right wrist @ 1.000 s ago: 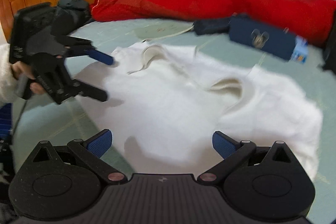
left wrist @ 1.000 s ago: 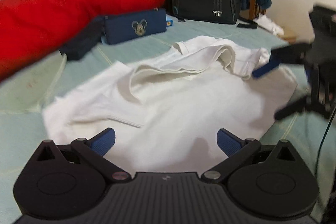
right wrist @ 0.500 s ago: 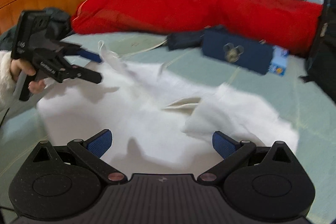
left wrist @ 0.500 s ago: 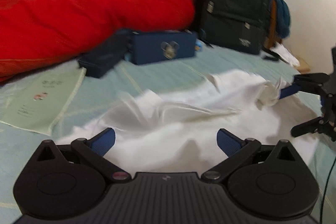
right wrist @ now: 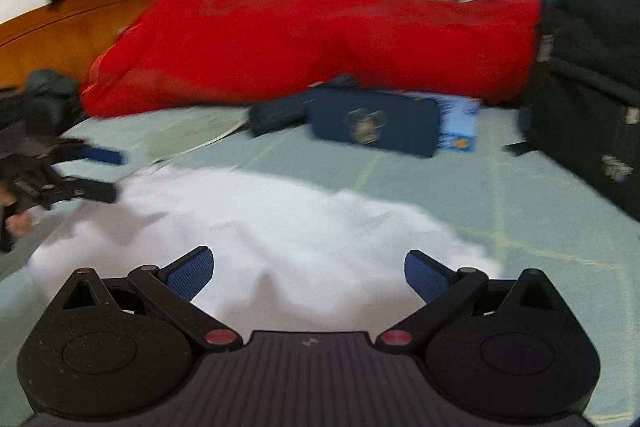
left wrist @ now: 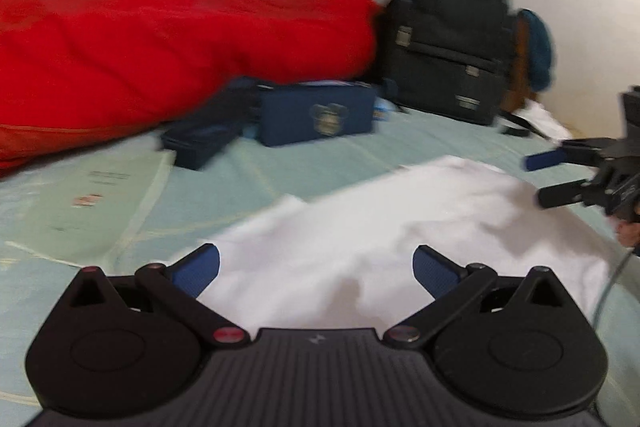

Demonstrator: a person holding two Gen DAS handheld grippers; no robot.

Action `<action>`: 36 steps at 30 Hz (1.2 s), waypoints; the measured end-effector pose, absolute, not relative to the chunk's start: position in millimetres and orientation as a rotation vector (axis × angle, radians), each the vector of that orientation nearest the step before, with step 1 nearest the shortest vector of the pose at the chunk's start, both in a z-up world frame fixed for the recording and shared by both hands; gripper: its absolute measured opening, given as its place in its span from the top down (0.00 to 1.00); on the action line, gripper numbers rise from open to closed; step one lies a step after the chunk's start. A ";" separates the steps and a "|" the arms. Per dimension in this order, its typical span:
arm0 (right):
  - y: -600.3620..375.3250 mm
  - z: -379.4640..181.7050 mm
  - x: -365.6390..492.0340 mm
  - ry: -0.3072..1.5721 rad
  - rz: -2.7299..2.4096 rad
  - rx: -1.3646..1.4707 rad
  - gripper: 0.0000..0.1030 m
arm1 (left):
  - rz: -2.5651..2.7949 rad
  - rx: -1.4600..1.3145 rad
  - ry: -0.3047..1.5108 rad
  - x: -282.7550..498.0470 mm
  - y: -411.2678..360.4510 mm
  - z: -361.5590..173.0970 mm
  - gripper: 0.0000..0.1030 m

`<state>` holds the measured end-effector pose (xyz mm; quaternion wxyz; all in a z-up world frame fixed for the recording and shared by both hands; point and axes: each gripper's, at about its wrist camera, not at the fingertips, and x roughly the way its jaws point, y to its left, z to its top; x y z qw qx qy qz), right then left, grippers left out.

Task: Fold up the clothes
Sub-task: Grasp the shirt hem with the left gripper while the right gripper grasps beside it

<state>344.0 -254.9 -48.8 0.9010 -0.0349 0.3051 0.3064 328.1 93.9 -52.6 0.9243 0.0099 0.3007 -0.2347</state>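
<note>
White shirt [left wrist: 400, 227] lies flat on green bed sheet [left wrist: 280, 163], w/ both grippers over its near edge. Left gripper [left wrist: 316, 267] and right gripper [right wrist: 306, 269] both spread wide, gripping nothing. Behind: red duvet [left wrist: 160, 55], navy pouch [left wrist: 316, 115], black backpack [left wrist: 448, 47].

White garment [left wrist: 384, 227] lying spread, rumpled, on pale-green bed.

The left gripper [left wrist: 316, 269] is matte black, with two round housings beside a ribbed centre plate carrying a small pale logo; its fingers [left wrist: 197, 269] have blue textured pads; the right gripper [right wrist: 306, 269] looks identical, with red pivot screws.
</note>
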 end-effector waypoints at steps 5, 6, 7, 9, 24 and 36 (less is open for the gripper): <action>-244.1 -71.3 351.5 0.713 0.614 -0.139 0.00 | -0.396 -0.019 0.758 349.8 90.9 -80.6 0.01; -245.6 -75.6 355.1 0.737 0.571 -0.145 0.00 | -0.376 -0.025 0.761 351.2 94.9 -81.9 0.02; -249.5 -75.0 354.1 0.735 0.568 -0.121 0.00 | -0.362 -0.032 0.758 351.8 99.3 -82.3 0.02; -257.1 -73.5 352.0 0.729 0.563 -0.074 0.00 | -0.367 -0.063 0.739 349.9 104.6 -72.4 0.02; -281.8 -61.9 340.4 0.652 0.520 0.035 0.00 | -0.243 -0.147 0.743 390.6 131.7 -76.2 0.50; -287.0 -64.2 343.0 0.652 0.479 0.035 0.00 | -0.140 -0.007 0.659 387.2 129.2 -69.8 0.99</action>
